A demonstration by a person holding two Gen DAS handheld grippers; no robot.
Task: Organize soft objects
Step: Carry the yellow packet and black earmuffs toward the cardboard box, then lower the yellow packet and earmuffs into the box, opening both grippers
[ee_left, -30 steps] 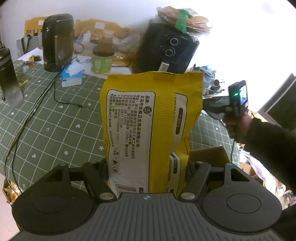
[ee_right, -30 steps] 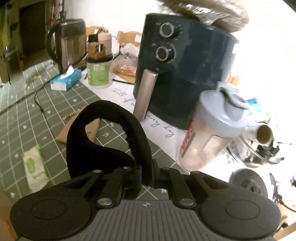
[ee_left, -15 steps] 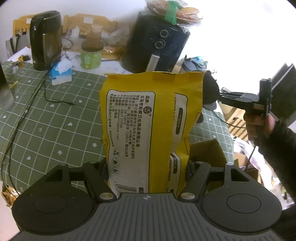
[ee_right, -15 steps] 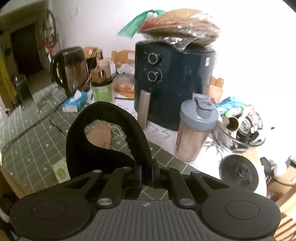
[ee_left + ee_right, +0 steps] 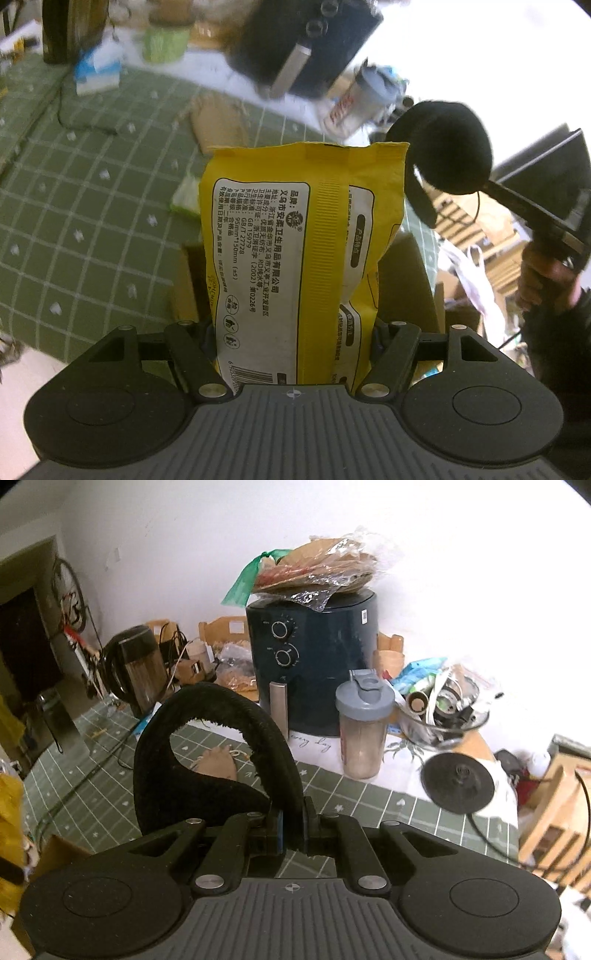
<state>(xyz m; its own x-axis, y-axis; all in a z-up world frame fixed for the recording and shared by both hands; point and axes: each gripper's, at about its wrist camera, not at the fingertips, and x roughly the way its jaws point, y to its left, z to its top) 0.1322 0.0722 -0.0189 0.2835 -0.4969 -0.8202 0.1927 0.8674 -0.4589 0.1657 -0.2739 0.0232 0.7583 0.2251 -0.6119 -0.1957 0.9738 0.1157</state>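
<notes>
My left gripper (image 5: 293, 328) is shut on a yellow wipes pack (image 5: 295, 251) and holds it upright above an open cardboard box (image 5: 406, 291) at the table's near edge. My right gripper (image 5: 291, 819) is shut on a black fabric eye mask (image 5: 207, 760), held up over the table. That mask also shows in the left wrist view (image 5: 450, 147), to the right of and beyond the pack, with the right gripper (image 5: 491, 188) behind it. A small green wipes packet (image 5: 186, 195) lies on the green checked tablecloth (image 5: 74, 192).
A dark air fryer (image 5: 314, 664) with a bagged stack on top stands at the back. A shaker bottle (image 5: 364, 723), a black kettle (image 5: 138, 668), a tissue box (image 5: 98, 72), a green jar (image 5: 164, 40) and a brown paper bag (image 5: 221, 122) are on the table. A cable (image 5: 88, 125) crosses the cloth.
The left gripper has tipped down and moved over the cardboard box with the pack. The right gripper has risen and pulled back with the mask, nearer the left one.
</notes>
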